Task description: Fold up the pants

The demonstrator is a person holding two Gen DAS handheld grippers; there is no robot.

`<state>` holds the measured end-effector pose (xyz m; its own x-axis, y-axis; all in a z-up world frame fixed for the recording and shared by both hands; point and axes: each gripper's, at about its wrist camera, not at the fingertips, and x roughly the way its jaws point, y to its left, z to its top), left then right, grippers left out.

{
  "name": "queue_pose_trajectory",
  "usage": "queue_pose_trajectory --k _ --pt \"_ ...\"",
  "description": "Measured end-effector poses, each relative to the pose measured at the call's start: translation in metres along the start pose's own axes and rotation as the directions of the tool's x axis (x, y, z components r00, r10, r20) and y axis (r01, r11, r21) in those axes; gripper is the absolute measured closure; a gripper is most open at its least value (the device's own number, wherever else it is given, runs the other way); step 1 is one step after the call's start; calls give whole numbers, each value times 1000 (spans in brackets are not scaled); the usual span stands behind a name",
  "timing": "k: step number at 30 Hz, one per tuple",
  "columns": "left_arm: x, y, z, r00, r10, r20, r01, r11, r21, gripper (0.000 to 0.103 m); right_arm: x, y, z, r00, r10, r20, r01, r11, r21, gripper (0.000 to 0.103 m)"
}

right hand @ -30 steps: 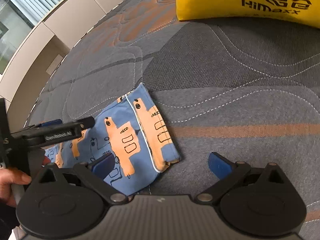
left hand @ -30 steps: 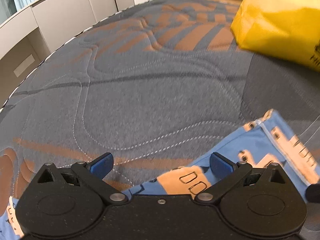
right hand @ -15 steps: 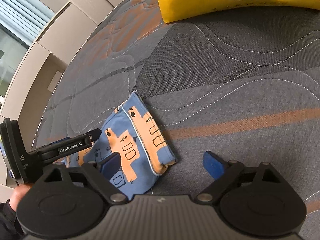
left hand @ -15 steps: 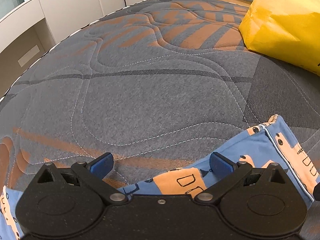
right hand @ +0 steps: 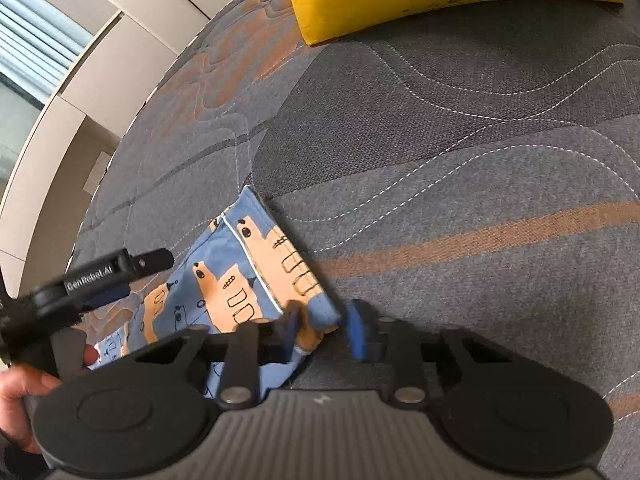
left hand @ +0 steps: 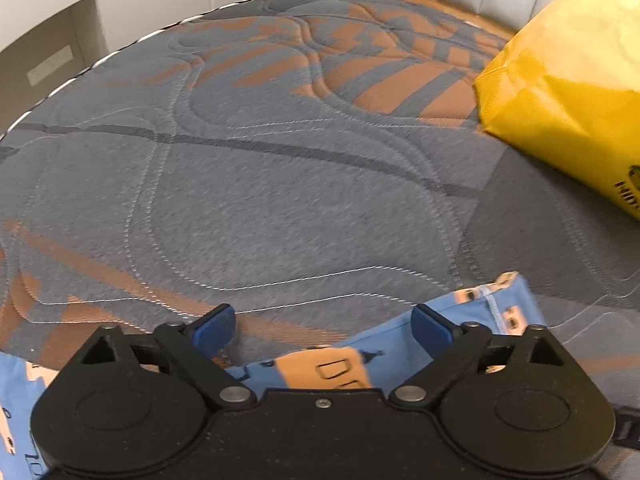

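Blue patterned pants (right hand: 224, 280) are seen on a bed (right hand: 460, 152). Their near corner sits between the half-closed right tool (right hand: 320, 330); the left tool (left hand: 320, 324) is spread apart.

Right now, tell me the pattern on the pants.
Blue with peach-orange cartoon shapes outlined in black; the pants show best in the right wrist view.

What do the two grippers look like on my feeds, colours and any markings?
Both are matte black with round pivot discs, silver pins, linked bars and blue finger pads. The left gripper has a flat, speckled body; from the side its arm reads "GenRobot.AI" in white. The right gripper has a ribbed grey body with a small white mark. A bare hand holds the left one; no cables show.
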<state>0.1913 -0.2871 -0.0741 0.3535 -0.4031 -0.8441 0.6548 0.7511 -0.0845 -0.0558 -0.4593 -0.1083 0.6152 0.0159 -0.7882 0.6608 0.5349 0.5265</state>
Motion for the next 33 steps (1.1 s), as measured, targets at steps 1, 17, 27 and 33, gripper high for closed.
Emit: queue_pose_trajectory --k 1,17,27,33 --pt "-2 -1 1 1000 -22 -6 22 1000 -6 13 1 1 0 1000 0 0 0 1000 -4 82" --pt "-27 22 13 898 -419 -138 377 891 -253 14 -24 142 -98 944 -15 330 282 557 -781 91" --pt "-14 20 -3 896 -411 -166 359 893 -272 13 -21 113 -54 966 -103 239 229 773 -592 78" --pt "-3 11 -4 909 -381 -168 336 910 -243 12 -11 52 -15 998 -52 30 57 972 -230 52"
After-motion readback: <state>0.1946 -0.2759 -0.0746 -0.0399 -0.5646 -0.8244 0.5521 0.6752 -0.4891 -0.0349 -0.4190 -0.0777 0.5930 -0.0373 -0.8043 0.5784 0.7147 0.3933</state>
